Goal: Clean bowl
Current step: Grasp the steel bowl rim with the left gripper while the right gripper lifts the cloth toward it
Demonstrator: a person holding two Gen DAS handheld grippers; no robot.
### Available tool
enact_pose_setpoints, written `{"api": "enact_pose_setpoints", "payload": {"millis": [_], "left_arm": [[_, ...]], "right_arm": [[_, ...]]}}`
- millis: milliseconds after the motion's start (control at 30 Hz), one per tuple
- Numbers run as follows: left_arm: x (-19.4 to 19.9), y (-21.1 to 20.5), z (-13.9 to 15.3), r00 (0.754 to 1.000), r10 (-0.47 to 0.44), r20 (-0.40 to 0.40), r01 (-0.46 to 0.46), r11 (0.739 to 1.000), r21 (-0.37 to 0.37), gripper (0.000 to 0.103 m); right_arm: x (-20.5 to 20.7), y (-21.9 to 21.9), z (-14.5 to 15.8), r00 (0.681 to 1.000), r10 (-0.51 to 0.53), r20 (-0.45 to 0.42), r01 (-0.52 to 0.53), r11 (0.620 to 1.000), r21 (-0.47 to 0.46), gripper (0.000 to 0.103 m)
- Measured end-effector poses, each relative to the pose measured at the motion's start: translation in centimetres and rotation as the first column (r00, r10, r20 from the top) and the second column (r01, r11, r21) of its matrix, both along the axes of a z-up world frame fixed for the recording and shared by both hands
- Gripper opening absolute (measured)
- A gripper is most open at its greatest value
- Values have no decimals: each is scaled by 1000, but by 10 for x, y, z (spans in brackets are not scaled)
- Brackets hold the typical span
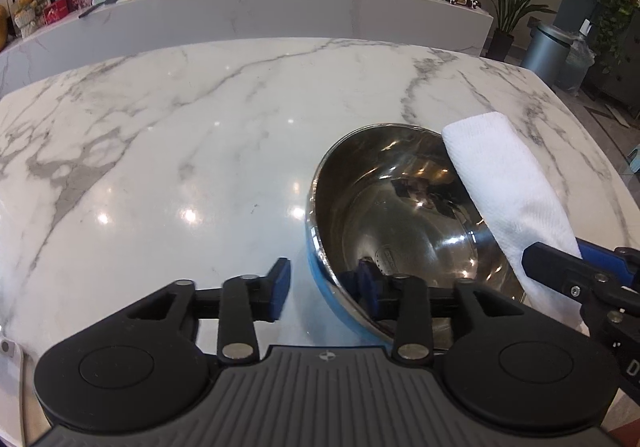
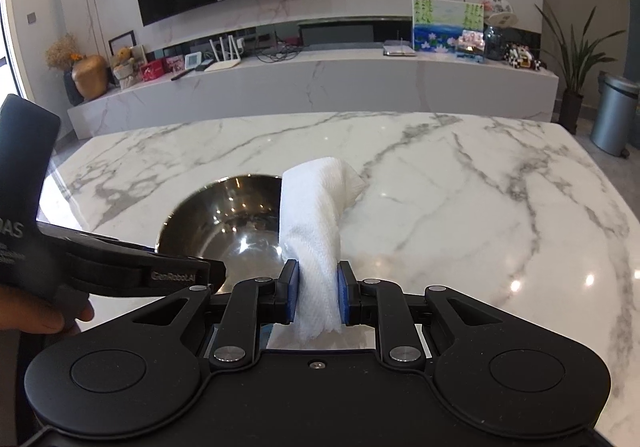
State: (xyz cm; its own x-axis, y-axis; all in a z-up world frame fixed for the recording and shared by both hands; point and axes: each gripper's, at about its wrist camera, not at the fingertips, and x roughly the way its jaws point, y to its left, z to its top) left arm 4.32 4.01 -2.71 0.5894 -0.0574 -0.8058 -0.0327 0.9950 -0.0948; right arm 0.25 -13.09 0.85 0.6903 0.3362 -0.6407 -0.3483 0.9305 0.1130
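Observation:
A steel bowl with a blue outer wall sits on the white marble table. My left gripper is open, its jaws straddling the bowl's near rim, one pad outside and one inside. My right gripper is shut on a folded white paper towel, which sticks up and forward over the bowl's right edge. The bowl also shows in the right wrist view, the towel and the right gripper in the left wrist view.
The marble table stretches wide around the bowl. Beyond its far edge is a marble TV bench with small items. A grey bin and a potted plant stand on the floor at right.

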Motion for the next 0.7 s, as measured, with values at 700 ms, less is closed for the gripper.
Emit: {"api": "enact_pose_setpoints", "payload": {"millis": [700], "left_arm": [[-2, -5, 5, 998, -57, 38, 58, 998, -27, 23]], "right_arm": [[-8, 6, -2, 999, 49, 0, -49, 999, -9, 18]]}}
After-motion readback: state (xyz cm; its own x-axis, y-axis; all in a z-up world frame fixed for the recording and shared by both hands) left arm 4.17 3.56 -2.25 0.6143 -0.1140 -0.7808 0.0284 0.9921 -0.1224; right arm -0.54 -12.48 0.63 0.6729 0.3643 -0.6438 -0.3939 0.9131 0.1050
